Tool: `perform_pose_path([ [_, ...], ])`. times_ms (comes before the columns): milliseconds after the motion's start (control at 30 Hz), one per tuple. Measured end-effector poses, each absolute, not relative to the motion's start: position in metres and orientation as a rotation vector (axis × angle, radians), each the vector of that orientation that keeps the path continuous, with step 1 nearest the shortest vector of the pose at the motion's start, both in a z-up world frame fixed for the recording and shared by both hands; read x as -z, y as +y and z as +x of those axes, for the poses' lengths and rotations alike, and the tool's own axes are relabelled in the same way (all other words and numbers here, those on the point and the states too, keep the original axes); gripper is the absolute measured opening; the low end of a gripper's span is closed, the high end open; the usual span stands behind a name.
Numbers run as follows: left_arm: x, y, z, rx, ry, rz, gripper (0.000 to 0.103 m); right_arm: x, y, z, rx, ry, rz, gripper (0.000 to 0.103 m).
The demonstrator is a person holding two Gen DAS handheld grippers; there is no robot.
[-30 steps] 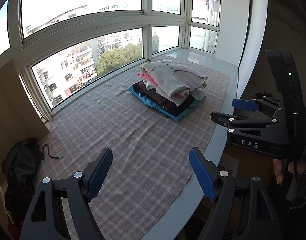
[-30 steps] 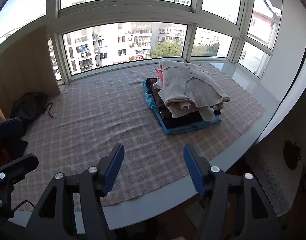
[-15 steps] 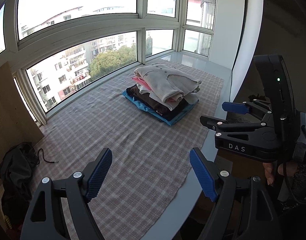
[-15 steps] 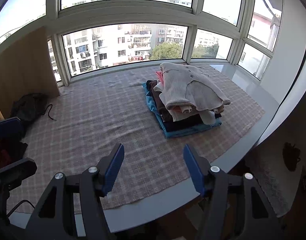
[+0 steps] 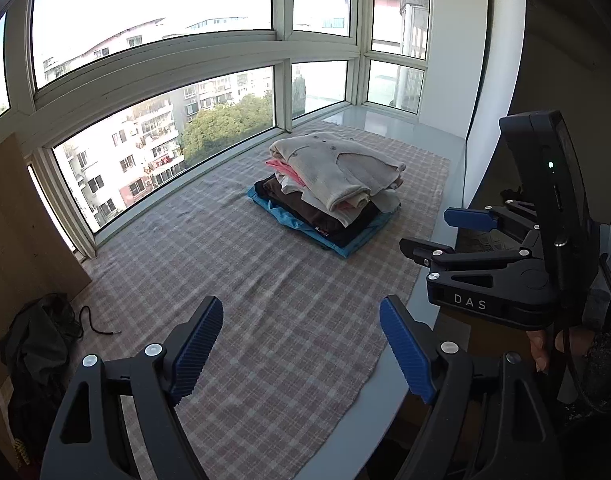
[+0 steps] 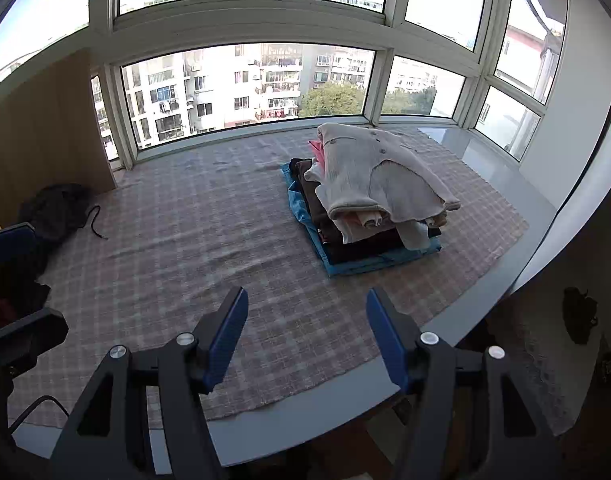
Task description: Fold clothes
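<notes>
A stack of folded clothes (image 5: 329,196) (image 6: 369,204) rests on the checked cloth (image 5: 241,280) (image 6: 209,248) that covers the bay-window ledge, with a beige knit garment (image 5: 337,168) (image 6: 381,176) on top and a blue one at the bottom. My left gripper (image 5: 301,344) hangs open above the cloth's near edge, holding nothing. My right gripper (image 6: 307,338) is open too and empty, well short of the stack. In the left wrist view the right gripper (image 5: 449,232) appears from the side at the right, a hand under it.
A dark heap of clothing (image 5: 37,356) (image 6: 53,208) with a black cord (image 5: 97,324) lies at the ledge's left end beside a wooden panel (image 5: 21,232). Windows ring the far side. The bare grey ledge edge (image 6: 465,316) curves along the front; a white wall (image 5: 453,80) stands right.
Both grippers have drifted slightly; in the left wrist view the clothes stack has shifted left and the right gripper sits a little lower and closer. Jaws stay open.
</notes>
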State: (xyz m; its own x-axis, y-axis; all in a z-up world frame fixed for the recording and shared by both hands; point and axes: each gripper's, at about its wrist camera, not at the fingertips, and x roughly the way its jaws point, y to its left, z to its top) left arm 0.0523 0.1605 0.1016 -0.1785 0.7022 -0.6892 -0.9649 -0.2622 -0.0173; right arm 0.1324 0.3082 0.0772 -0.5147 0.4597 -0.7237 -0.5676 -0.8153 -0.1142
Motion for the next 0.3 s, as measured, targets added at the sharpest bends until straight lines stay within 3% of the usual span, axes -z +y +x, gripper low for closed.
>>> perform_pose_path([
  [300,-0.1059,0.1619,0.0557,-1.701,0.509,-0.695,0.081,-0.0753,0.3074,0.1304,-2.298,0.160,-1.061,0.061],
])
